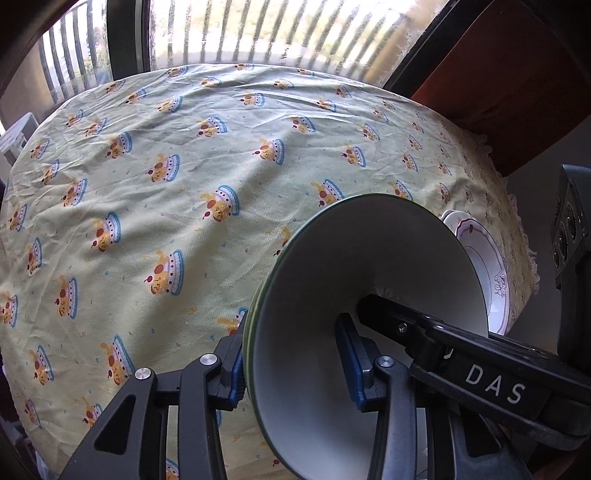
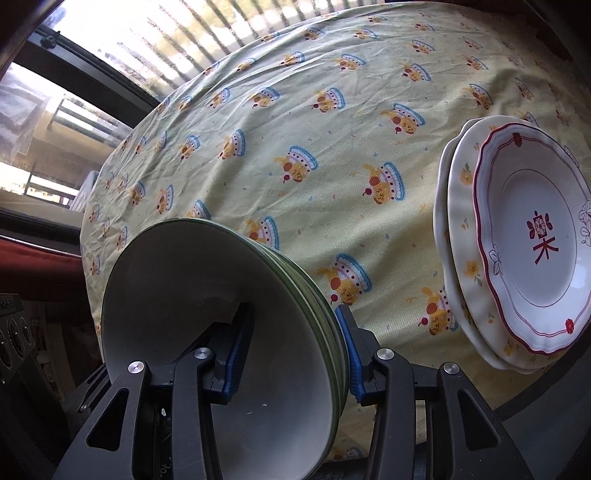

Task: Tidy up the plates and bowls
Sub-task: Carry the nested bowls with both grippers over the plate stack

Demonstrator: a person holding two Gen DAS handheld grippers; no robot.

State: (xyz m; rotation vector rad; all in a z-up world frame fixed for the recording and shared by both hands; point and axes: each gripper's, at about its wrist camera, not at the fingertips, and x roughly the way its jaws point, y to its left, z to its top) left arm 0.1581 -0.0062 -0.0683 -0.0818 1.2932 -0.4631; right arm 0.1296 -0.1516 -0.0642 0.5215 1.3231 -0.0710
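Note:
A stack of several white bowls with green rims [image 2: 184, 288] is at the near edge of the table, with both grippers on it. In the left wrist view my left gripper [image 1: 291, 350] is shut on the left wall of the bowls [image 1: 369, 258], one pad outside and one inside. A black finger [image 1: 443, 339] of my right gripper reaches into the bowl from the right. My right gripper [image 2: 293, 332] is shut on the stack's right wall, rims pinched between its blue pads. I cannot tell whether the stack rests on the cloth. A stack of plates [image 2: 532, 236] lies to the right, the top one red-trimmed.
A yellow-green tablecloth [image 1: 184, 184] printed with cartoon cakes covers the round table. Beyond its far edge are a window and balcony railing [image 1: 258, 33]. A brown chair back [image 1: 498, 92] stands at the far right. The plates [image 1: 484, 266] lie near the table's right edge.

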